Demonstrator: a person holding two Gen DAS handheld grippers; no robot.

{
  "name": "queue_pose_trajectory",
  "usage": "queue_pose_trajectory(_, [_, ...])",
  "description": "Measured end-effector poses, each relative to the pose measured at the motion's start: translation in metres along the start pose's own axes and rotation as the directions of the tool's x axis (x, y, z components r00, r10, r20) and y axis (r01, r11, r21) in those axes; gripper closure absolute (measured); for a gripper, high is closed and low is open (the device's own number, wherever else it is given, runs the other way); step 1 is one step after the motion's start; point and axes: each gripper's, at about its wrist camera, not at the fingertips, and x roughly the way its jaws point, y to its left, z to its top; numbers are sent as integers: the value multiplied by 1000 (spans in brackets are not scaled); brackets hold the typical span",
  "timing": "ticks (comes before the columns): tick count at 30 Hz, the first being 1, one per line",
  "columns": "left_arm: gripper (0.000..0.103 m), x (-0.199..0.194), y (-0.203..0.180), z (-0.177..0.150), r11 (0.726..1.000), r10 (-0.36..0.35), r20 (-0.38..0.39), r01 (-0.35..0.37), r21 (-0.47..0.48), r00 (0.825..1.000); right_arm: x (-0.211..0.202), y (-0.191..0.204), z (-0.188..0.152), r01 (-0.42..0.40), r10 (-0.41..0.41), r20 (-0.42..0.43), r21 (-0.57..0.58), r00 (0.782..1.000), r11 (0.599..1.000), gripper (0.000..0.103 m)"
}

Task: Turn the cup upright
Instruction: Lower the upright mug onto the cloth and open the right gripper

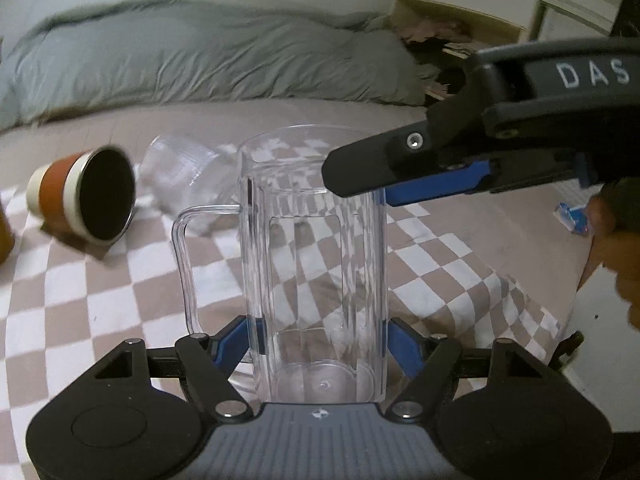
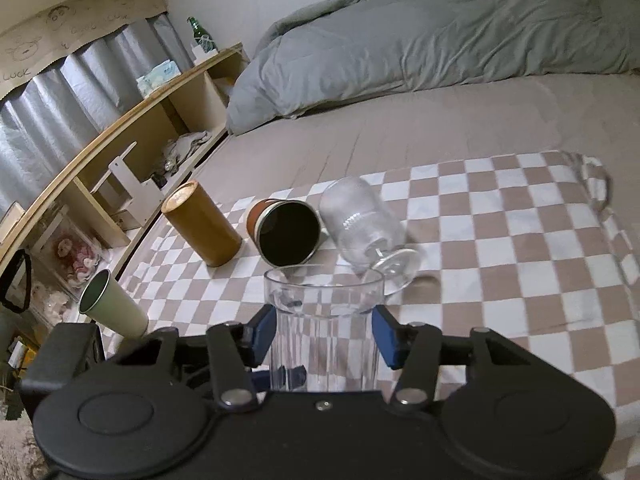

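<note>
A clear plastic mug with a handle [image 1: 312, 248] stands upright over the checkered cloth [image 1: 100, 304], mouth up. My left gripper [image 1: 320, 340] is shut on its lower body, blue pads on both sides. My right gripper [image 2: 322, 340] is shut on the same mug [image 2: 324, 320] near the rim; from the left wrist view its black finger [image 1: 368, 168] and blue pad lie across the rim from the right. An orange-and-cream cup [image 1: 86, 196] lies on its side to the left, dark mouth facing me.
A clear wine glass [image 2: 364, 228] lies on its side behind the mug. A brown cylinder [image 2: 200, 224] stands upright, a pale green cup [image 2: 112, 308] lies at the cloth's edge. Grey duvet [image 2: 420, 40] at the back, wooden shelf [image 2: 132, 120] to the left.
</note>
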Motion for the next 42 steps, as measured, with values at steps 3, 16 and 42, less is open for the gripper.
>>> queue_pose_trajectory(3, [28, 3, -9, -2, 999, -5, 29, 4, 41, 1000, -9, -2, -5, 24, -24, 19, -13, 1000, 1000, 54])
queue_pose_trajectory(16, [28, 11, -24, -8, 987, 6, 125, -26, 158, 992, -22, -25, -22, 53, -55, 32, 47, 998, 997, 66])
queue_pose_trajectory(42, [17, 2, -37, -10, 975, -38, 178, -3, 224, 983, -19, -18, -16, 227, -206, 196, -89, 959, 970, 26])
